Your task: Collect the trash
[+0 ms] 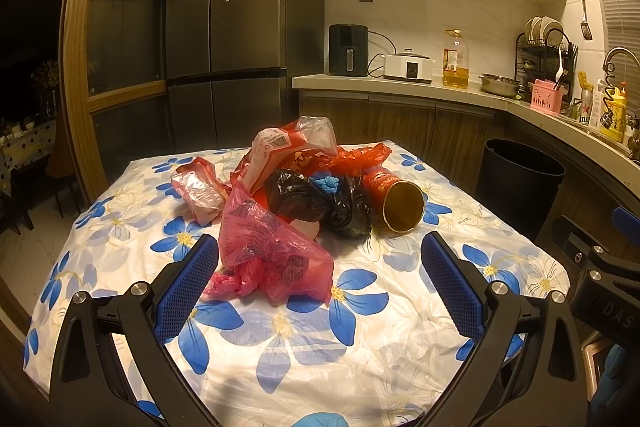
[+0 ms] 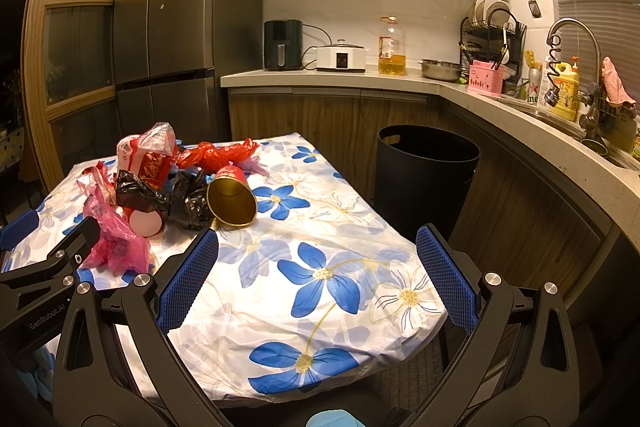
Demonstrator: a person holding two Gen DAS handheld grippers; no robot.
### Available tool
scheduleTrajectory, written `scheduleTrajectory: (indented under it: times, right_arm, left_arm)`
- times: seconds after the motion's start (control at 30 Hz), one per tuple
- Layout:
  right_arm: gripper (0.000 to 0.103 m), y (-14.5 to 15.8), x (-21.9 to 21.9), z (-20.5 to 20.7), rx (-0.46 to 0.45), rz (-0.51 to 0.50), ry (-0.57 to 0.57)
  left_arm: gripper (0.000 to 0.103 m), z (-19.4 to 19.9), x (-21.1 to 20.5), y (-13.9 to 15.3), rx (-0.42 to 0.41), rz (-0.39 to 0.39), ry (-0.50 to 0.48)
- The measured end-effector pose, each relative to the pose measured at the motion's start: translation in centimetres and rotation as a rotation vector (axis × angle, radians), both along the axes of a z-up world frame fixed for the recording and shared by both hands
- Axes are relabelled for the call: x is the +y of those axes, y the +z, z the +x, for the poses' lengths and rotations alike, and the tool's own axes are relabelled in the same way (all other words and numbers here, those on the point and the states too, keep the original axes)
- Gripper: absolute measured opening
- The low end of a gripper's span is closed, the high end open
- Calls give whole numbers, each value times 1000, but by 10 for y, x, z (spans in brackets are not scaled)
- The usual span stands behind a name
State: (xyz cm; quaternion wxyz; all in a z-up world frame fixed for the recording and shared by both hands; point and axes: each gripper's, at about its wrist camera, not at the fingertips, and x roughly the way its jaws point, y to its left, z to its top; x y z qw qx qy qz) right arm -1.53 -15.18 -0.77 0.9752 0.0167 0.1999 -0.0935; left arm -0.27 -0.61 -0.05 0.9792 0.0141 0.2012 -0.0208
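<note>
While both grippers hang above the near edge of the bench, neither one holds anything. The left gripper has its blue-padded fingers spread wide, and a knotted pink plastic bag lies on the cloth between and just ahead of them; whether the left pad touches the bag cannot be told. The right gripper likewise has its fingers spread wide, over bare flowered cloth, well apart from the trash.

The trash sits in a heap toward the far left part of the bench: the pink bag nearest, a crumpled black bag behind it, a red printed wrapper with clear plastic rising at the back, and another pinkish bag off to the left. A red tube with a gold inside lies on its side at the heap's right edge, open mouth toward the cameras, and looks empty. A paper cup pokes out beneath the black bag, mouth forward.

A black bin stands on the floor to the right of the bench, beside the kitchen cabinets; its inside is too dark to make out.
</note>
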Motion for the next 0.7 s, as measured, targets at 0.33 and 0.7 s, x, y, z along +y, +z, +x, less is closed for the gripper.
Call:
scheduleTrajectory:
  times: [0.33,0.7]
  right_arm:
    - [98,-1,1,3,6,3,2]
    - [98,-26,2,23,24,25,29]
  left_arm:
    - [98,2,5,-3,7,-10,2]
    - [98,13,22,-16,27,-21,28]
